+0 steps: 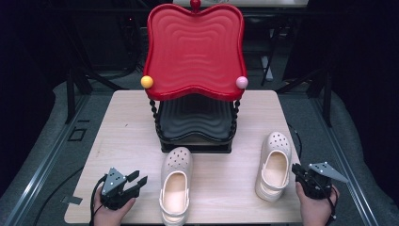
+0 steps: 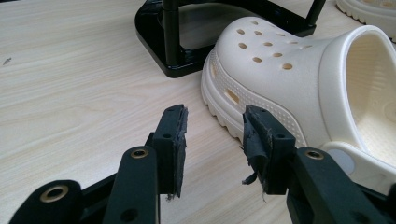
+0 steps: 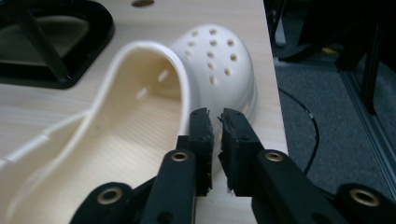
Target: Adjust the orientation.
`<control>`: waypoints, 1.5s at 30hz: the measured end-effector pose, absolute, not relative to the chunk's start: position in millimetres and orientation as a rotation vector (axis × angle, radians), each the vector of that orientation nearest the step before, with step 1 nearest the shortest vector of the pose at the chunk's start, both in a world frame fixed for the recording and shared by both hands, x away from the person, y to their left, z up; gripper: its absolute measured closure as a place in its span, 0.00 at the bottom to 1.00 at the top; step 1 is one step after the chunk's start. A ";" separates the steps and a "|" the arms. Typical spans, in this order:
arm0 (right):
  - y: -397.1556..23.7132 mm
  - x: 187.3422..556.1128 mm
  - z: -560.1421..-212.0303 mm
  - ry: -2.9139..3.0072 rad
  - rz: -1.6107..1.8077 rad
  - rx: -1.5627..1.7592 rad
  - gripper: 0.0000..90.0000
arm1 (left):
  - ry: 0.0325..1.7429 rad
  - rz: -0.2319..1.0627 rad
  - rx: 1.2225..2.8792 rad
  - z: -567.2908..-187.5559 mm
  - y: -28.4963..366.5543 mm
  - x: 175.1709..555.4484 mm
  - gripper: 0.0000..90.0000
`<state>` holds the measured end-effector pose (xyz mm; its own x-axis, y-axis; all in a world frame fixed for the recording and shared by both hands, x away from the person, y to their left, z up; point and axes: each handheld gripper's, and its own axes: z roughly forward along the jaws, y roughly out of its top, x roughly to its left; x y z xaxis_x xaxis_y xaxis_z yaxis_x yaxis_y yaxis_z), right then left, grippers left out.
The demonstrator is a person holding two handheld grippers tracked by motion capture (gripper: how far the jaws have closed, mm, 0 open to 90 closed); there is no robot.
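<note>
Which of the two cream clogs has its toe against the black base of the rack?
The left clog, by the left gripper: its toe meets the rack's black base. The right clog lies apart from it, near the table's right edge.

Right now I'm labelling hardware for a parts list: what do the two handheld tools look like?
Both are black. The left tool and right tool each carry a grey three-cornered plate on top and trail a black cable. Each has two black arms with brass-ringed holes and flat, frayed black pads.
</note>
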<state>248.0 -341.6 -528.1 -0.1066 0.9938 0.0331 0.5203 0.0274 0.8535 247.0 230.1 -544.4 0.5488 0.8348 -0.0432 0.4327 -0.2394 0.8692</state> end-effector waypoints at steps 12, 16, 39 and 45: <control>-314.2 267.2 -517.5 1.763 0.895 1.451 0.73 | 1.052 0.553 1.844 -542.8 233.0 245.9 0.66; -310.4 276.6 -518.6 1.770 0.842 1.449 0.79 | 1.053 0.550 1.835 -543.1 233.7 246.0 0.66; -287.0 256.6 -501.2 1.851 0.884 1.328 0.95 | 1.050 0.545 1.848 -544.9 229.8 245.7 0.66; -262.1 245.2 -494.3 1.913 0.971 1.269 0.95 | 1.044 0.539 1.849 -545.4 228.1 245.6 0.66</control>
<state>245.2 -262.1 -494.3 -0.3312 0.9374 -0.1072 0.4666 0.2615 0.8449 245.6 228.1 -545.4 0.5454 0.8361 -0.0595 0.4354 -0.2219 0.8724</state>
